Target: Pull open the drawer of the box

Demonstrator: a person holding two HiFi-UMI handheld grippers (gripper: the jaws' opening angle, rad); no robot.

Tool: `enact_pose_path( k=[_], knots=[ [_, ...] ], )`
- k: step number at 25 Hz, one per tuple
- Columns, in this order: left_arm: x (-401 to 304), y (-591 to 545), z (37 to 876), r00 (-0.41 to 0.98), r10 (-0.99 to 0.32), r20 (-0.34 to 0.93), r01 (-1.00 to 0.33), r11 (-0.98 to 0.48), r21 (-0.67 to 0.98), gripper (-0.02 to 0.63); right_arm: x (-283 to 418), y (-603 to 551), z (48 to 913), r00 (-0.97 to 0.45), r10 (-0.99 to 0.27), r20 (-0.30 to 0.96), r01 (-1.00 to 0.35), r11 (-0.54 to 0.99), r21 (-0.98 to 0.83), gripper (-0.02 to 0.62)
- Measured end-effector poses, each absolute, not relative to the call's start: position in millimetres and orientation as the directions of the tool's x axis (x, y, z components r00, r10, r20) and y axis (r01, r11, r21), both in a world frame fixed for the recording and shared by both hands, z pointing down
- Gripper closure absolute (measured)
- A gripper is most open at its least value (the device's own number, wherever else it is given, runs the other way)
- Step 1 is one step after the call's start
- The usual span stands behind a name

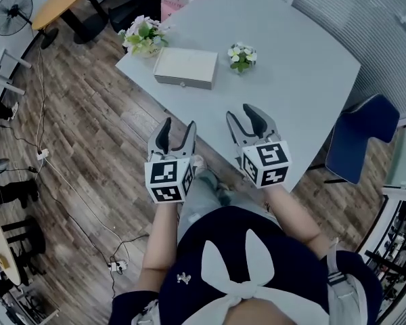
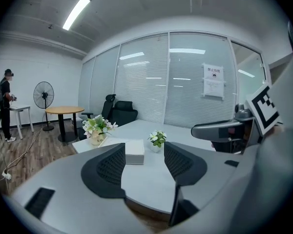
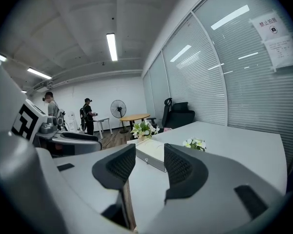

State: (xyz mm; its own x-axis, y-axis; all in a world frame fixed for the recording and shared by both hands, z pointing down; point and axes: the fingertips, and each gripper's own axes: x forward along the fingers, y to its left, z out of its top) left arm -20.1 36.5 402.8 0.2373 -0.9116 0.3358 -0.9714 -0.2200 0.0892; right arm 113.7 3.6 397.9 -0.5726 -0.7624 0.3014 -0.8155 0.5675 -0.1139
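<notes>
the drawer (image 1: 183, 82) of the box (image 1: 185, 67) on the bench (image 1: 291, 80) looks shut and untouched, with the left tongs (image 1: 178, 124) and right tongs (image 1: 243, 112) both spread, empty and well short of the box, so the whole pull remains.

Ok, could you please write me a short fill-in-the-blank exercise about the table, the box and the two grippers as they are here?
1. On the table, the box stands between a large bunch and a small bunch of ____.
2. The drawer of the box is ____.
3. The jaws of the left gripper and the right gripper both stand ____, with nothing between them.
4. The chair at the table's edge is ____ in colour.

Missing words: flowers; closed; open; blue.
</notes>
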Motion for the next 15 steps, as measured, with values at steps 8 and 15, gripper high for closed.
enact_pose_path(
  k=[8, 15],
  knots=[
    [-44, -10, 421, 0.252, -0.889, 0.381, -0.968, -0.239, 0.082, 0.366, 94, -45, 408, -0.548, -0.763, 0.342, -0.831, 0.542, -0.124, 0.425],
    [-63, -41, 432, 0.273, -0.872, 0.405, -0.961, -0.264, 0.080, 0.366, 79, -85, 414, -0.520, -0.768, 0.373, -0.849, 0.515, -0.121, 0.427]
  ],
)
